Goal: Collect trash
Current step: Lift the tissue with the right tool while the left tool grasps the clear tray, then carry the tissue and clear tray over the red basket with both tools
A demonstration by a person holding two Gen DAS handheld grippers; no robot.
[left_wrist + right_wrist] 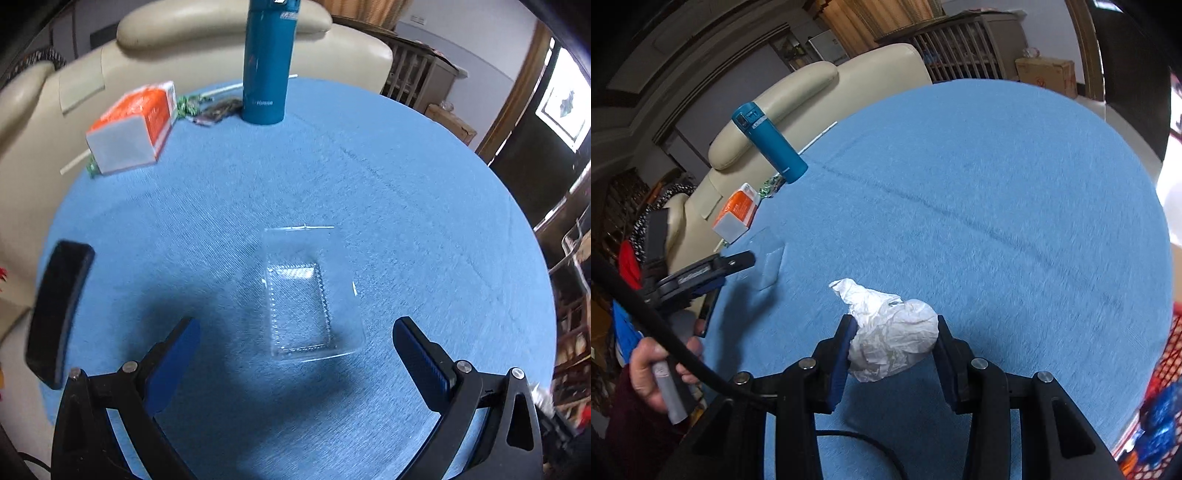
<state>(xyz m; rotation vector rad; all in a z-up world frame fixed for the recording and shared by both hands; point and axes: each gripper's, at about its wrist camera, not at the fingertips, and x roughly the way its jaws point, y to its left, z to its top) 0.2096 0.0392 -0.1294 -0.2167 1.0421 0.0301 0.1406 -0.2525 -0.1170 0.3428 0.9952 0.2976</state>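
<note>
In the right wrist view my right gripper (894, 328) is shut on a crumpled white paper ball (892, 341), held above the blue tablecloth (979, 192). The left gripper (738, 260) shows at the left of that view, a hand on its handle. In the left wrist view my left gripper (297, 326) stands open over a clear plastic tray (304, 295) that lies flat on the cloth (406, 192), between and just beyond the two fingers. The same tray (768, 258) appears faintly in the right wrist view, just right of the left gripper's fingertip.
A teal bottle (266, 62) stands at the table's far edge. Left of it lie an orange and white carton (135, 127), green and dark wrappers (207, 107) and a white straw. A black phone (57, 310) rests at the left edge. A cream sofa (177, 40) stands behind.
</note>
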